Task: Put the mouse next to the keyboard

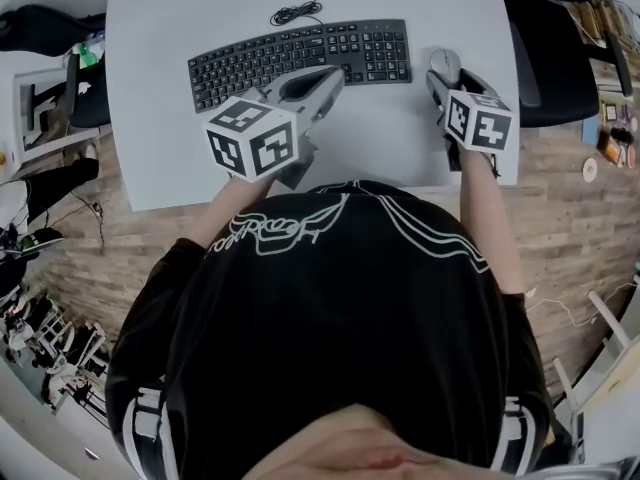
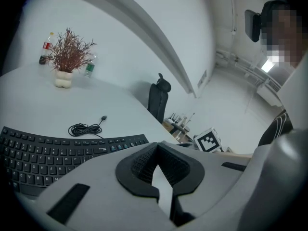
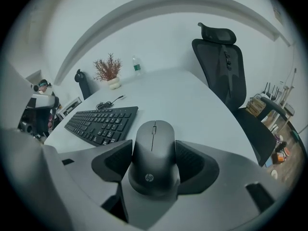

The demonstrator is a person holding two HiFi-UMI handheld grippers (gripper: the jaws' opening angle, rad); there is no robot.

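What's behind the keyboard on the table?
A coiled black cable with its plug free lies just behind the keyboard. Farther back stand a potted plant and bottles. Where the cable meets the keyboard can't be made out.

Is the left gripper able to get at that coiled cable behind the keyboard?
Probably yes. The left gripper holds nothing and is at the keyboard's near edge; the cable lies just beyond on the table, uncovered. Its shut jaws would need opening first.
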